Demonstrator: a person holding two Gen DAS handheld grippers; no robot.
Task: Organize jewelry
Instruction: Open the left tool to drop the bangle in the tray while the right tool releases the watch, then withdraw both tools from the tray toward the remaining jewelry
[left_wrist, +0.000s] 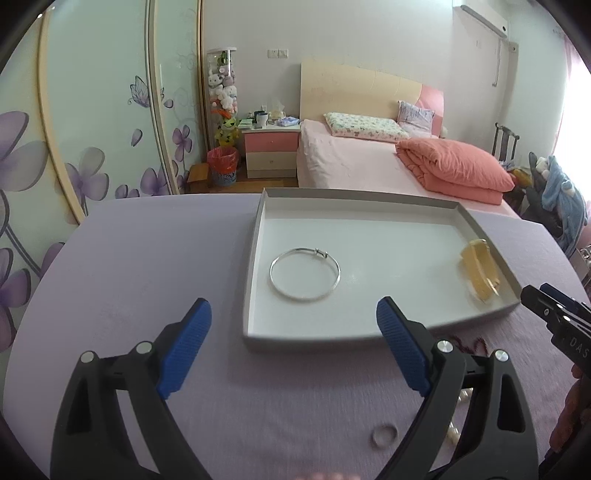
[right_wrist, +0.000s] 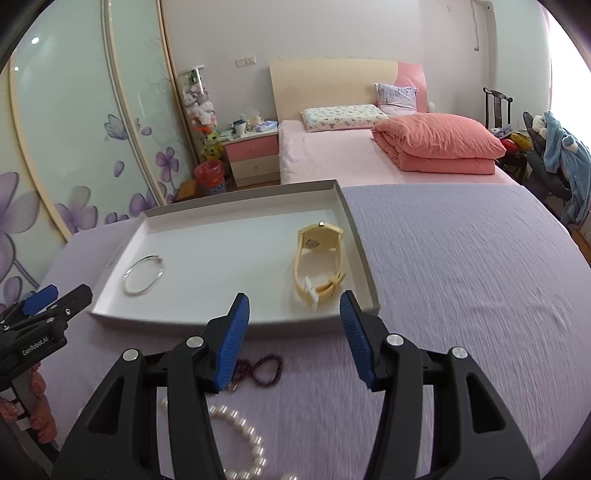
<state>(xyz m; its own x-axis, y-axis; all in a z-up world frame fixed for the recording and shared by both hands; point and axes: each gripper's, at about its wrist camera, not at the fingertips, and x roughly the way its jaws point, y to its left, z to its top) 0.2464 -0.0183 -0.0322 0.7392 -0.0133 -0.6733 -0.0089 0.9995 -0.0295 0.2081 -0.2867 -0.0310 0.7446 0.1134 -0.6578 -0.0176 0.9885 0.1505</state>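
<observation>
A shallow white tray lies on the lilac tablecloth. In it lie a silver bangle at the left and a cream wristwatch at the right. My left gripper is open and empty, just short of the tray's near rim. My right gripper is open and empty, near the tray's near right corner. On the cloth near me lie a small ring, a dark red beaded bracelet and a white pearl strand.
The table's far edge lies just behind the tray. Beyond it stand a pink bed, a bedside cabinet and a wardrobe with flower-patterned doors. The right gripper shows at the right edge of the left wrist view.
</observation>
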